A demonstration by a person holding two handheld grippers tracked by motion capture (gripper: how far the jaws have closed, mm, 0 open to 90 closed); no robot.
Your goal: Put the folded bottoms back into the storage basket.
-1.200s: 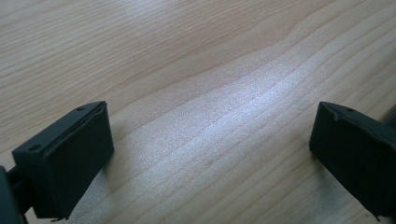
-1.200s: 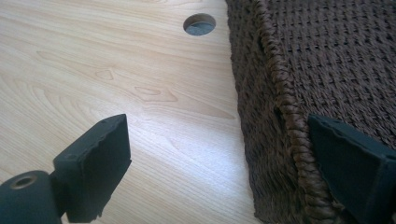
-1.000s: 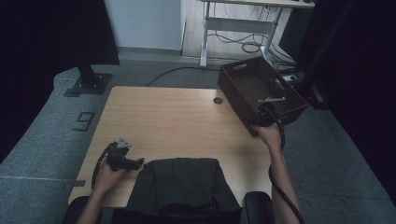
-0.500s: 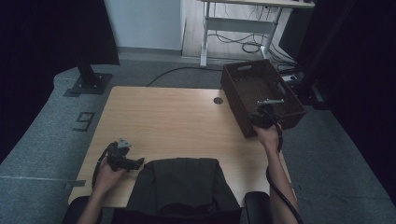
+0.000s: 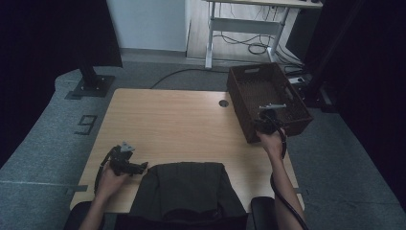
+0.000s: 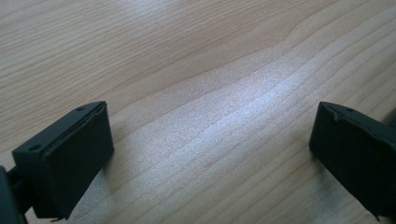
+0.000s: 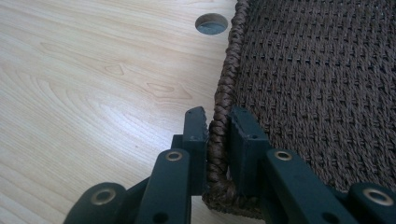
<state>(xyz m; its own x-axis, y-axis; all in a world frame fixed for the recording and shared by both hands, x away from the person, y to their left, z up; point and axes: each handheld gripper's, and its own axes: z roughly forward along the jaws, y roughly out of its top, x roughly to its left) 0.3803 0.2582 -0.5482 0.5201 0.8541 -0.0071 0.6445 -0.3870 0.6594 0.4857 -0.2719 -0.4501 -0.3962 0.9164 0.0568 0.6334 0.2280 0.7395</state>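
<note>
**Thin grip on the basket rim leaves room for a slip**

The right hand-held gripper (image 7: pixel 217 122) is clamped on the braided rim of the brown woven basket (image 7: pixel 327 70), its jaws having just closed onto it, one pad outside the wall and one inside. The basket sits at the far right corner of the surface (image 5: pixel 177 124), partly overhanging the edge beside the round cable hole (image 7: pixel 211 23). The hold takes in only a narrow stretch of rim near a corner, so a pull could tilt or twist the basket, or the soft weave could slide out of the pads; a push outward could tip it off the edge. The left hand-held gripper (image 6: pixel 210 154) rests open over bare wood at the near left, holding nothing and well apart from the basket.

In the high view the basket's interior is dim, so its contents cannot be made out. A dark cloth-like shape (image 5: pixel 184 191) at the near edge is hard to identify.
</note>
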